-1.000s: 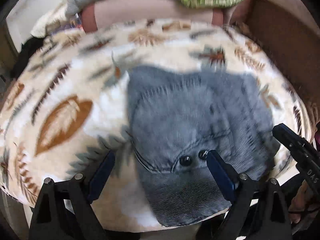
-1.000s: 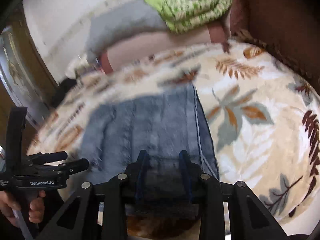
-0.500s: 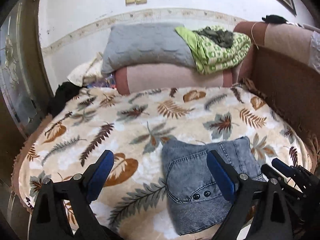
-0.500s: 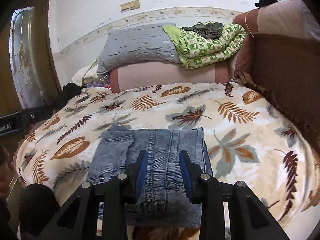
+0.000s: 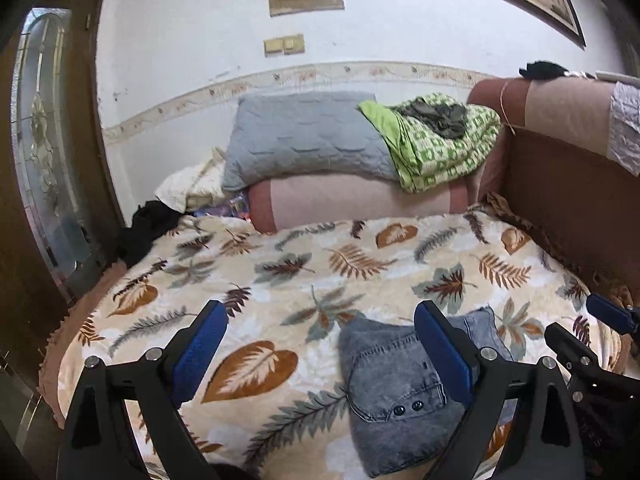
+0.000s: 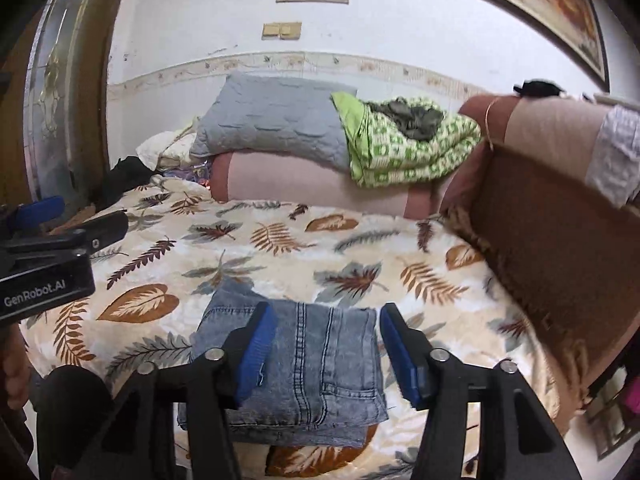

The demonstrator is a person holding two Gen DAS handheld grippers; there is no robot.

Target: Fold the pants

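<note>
Lying folded near the front edge of our leaf-patterned fleece bed cover [image 6: 280, 252], faded blue denim pants [image 6: 320, 364], our left tongs [image 5: 320, 356] spread wide, right tongs [image 6: 326, 354] just opening, nothing between them.

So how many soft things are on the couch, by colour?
Blue: 1, the folded jeans on the leaf blanket
Grey: 1, the pillow
Green: 1, the quilt
Cream with leaves: 1, the blanket
Total: 4
</note>
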